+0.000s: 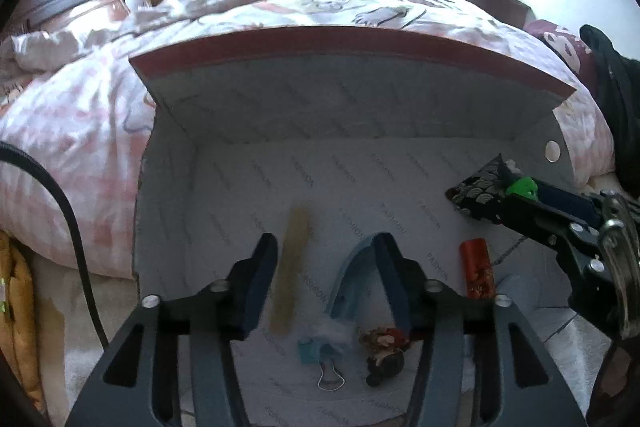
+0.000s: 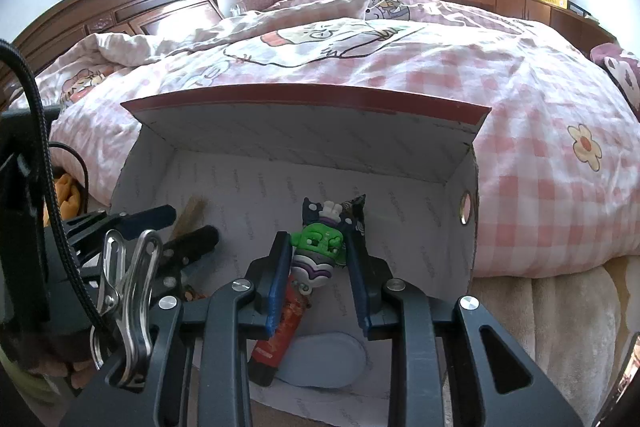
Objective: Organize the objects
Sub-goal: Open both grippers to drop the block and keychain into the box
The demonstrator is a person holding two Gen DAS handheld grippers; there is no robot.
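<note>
We worked in a bedroom, beside a bed [image 1: 280, 27] under a pink checked quilt, with an open cardboard box [image 1: 340, 99] standing against it. In the left wrist view our left gripper [image 1: 326, 281] hung released over the box floor, its jaws wide apart and grasping nothing; under it lay a tan stick [image 1: 290, 267], a pale blue curved piece [image 1: 352, 279], a binder clip [image 1: 326, 367] and a small dark figurine [image 1: 384, 355], with a red tube [image 1: 476, 273] to the right. Our right gripper [image 1: 516, 189] reached in from the right, carrying a green toy [image 1: 522, 187] by a dark patterned pouch [image 1: 478, 193]. In the right wrist view, the bed [image 2: 360, 39] and wooden headboard [image 2: 132, 11] lay beyond the box [image 2: 304, 131]. The right gripper [image 2: 318, 247] was clenched on the toy [image 2: 320, 239], held above the box floor; the tube [image 2: 286, 323] and a white oval piece [image 2: 324, 359] lay below, the left gripper [image 2: 188, 227] at left.
</note>
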